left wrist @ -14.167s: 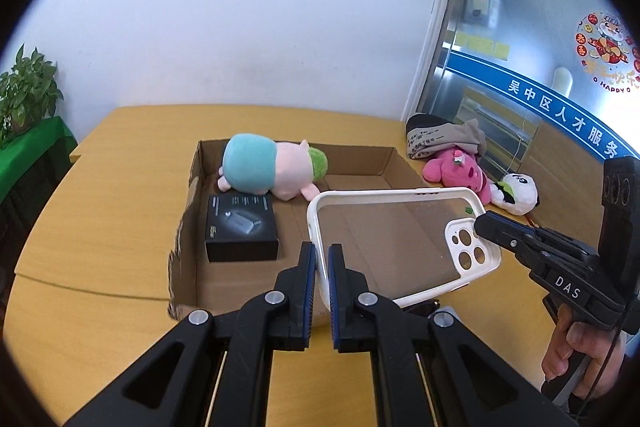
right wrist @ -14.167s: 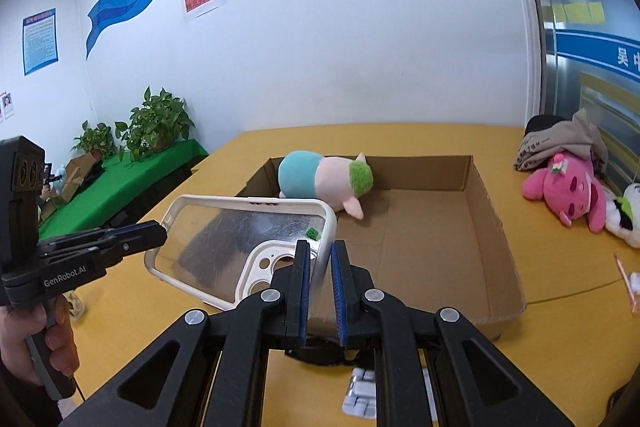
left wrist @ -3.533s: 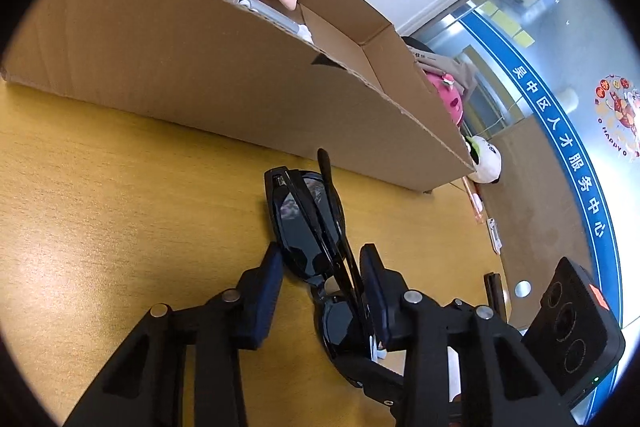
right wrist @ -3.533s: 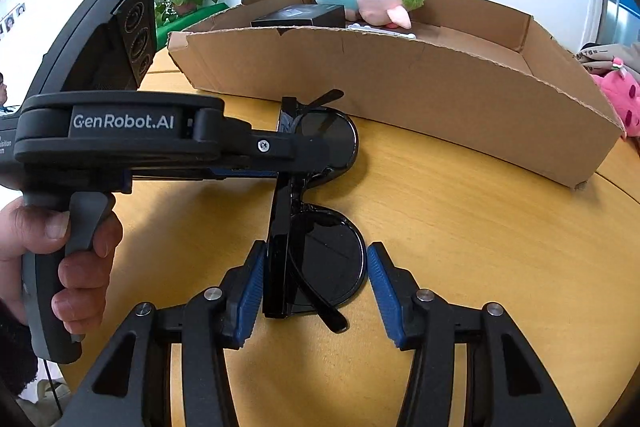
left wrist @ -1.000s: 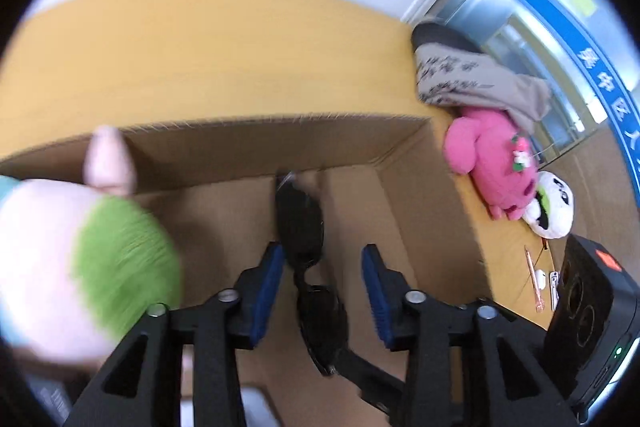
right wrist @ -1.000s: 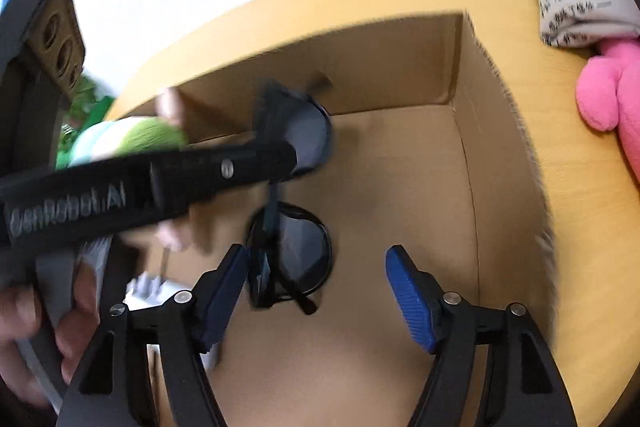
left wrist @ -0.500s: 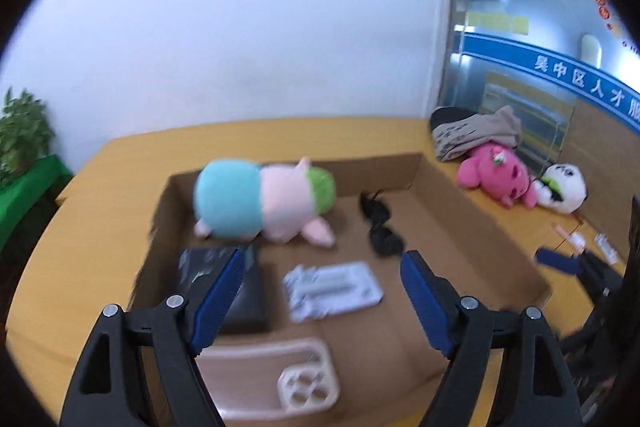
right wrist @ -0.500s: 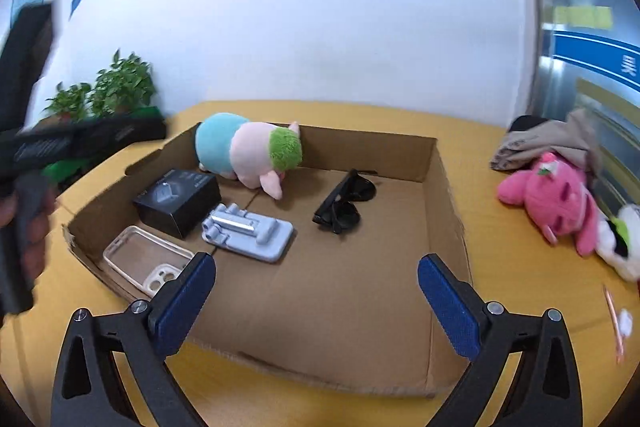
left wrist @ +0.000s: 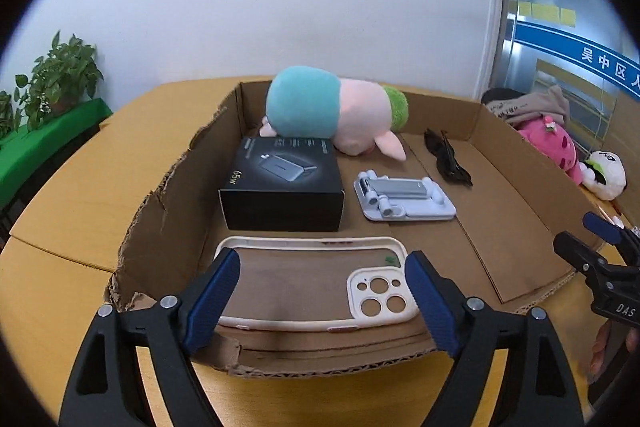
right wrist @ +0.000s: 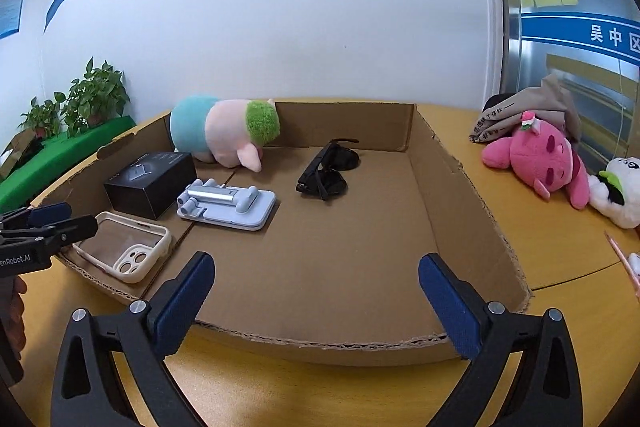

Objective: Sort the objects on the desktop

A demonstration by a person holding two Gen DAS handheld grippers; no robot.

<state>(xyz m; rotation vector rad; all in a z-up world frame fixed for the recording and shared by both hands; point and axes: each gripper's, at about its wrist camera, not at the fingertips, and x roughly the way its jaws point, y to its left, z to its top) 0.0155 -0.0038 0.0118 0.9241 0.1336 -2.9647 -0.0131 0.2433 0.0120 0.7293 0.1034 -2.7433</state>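
An open cardboard box (left wrist: 520, 187) (right wrist: 452, 163) lies on the wooden table. In it are black sunglasses (left wrist: 446, 157) (right wrist: 326, 173) at the back, a grey phone stand (left wrist: 404, 199) (right wrist: 228, 205), a black carton (left wrist: 284, 187) (right wrist: 154, 181), a cream phone case (left wrist: 312, 283) (right wrist: 124, 245) and a teal, pink and green plush toy (left wrist: 332, 113) (right wrist: 224, 133). My left gripper (left wrist: 322, 261) hovers at the box's near wall with its jaws opening; it grips nothing, and the phone case lies beyond them. My right gripper (right wrist: 317, 263) stands wide open and empty before the box's front edge.
A pink plush (right wrist: 536, 155), a panda plush (right wrist: 618, 191) and a bundled cloth (right wrist: 532, 107) lie on the table right of the box. Potted plants (right wrist: 96, 99) stand on a green ledge at the left. Each gripper shows at the edge of the other's view.
Both grippers have let go of the sunglasses, opened wide and pulled back out of the box. The sunglasses now lie on the box floor near the back wall.
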